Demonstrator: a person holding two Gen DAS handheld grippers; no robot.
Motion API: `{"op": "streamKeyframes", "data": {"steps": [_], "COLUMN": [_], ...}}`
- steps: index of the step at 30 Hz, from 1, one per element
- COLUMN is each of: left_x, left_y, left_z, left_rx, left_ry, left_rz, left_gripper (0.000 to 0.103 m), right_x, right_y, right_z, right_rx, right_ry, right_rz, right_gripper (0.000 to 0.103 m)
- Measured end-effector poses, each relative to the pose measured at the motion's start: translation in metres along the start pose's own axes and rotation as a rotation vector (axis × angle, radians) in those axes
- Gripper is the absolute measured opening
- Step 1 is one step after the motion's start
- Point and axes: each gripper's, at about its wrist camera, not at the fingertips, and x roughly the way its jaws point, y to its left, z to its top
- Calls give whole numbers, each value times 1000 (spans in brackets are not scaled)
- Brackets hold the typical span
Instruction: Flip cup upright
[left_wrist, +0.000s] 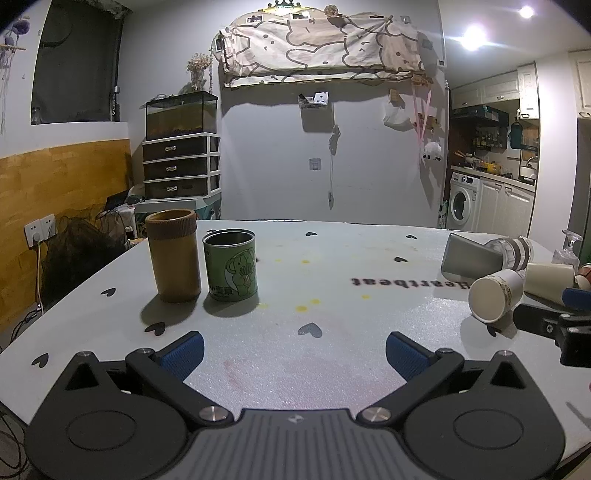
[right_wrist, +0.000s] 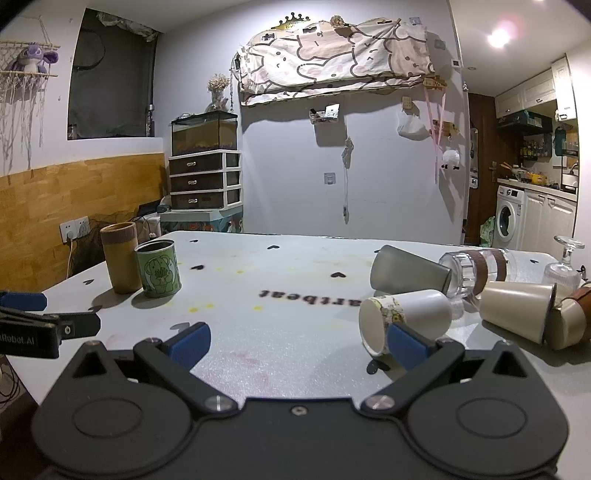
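A white paper cup (right_wrist: 406, 317) lies on its side, mouth toward me, just beyond my right gripper's right fingertip (right_wrist: 404, 345); it also shows in the left wrist view (left_wrist: 495, 295). Behind it lie a grey metal cup (right_wrist: 408, 271), a clear glass cup with a brown band (right_wrist: 480, 267) and a cream cup (right_wrist: 517, 310). My right gripper (right_wrist: 297, 343) is open and empty. My left gripper (left_wrist: 293, 352) is open and empty over bare table, with an upright brown cup (left_wrist: 173, 254) and a green tin cup (left_wrist: 231, 264) beyond it to the left.
The table (right_wrist: 288, 332) is pale grey with black hearts. A brown-banded cup (right_wrist: 570, 319) lies at the far right, and a wine glass (right_wrist: 563, 266) stands upside down behind it. The left gripper's fingers (right_wrist: 22, 301) show at the right wrist view's left edge.
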Motion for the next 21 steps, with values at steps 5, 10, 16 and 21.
{"op": "streamKeyframes", "data": {"steps": [5, 10, 16, 21], "left_x": [0, 0, 0, 0], "left_y": [0, 0, 0, 0], "left_z": [0, 0, 0, 0], "left_rx": [1, 0, 0, 0], "left_ry": [1, 1, 0, 0], "left_rz": [-1, 0, -1, 0], "left_gripper": [103, 103, 103, 103], "right_x": [0, -1, -1, -1], "right_y": [-1, -1, -2, -2], "right_z": [0, -1, -1, 0], "right_rx": [2, 3, 3, 3], "right_ry": [0, 0, -1, 0], "right_rz": [0, -2, -1, -2], "right_gripper": [103, 103, 103, 103]}}
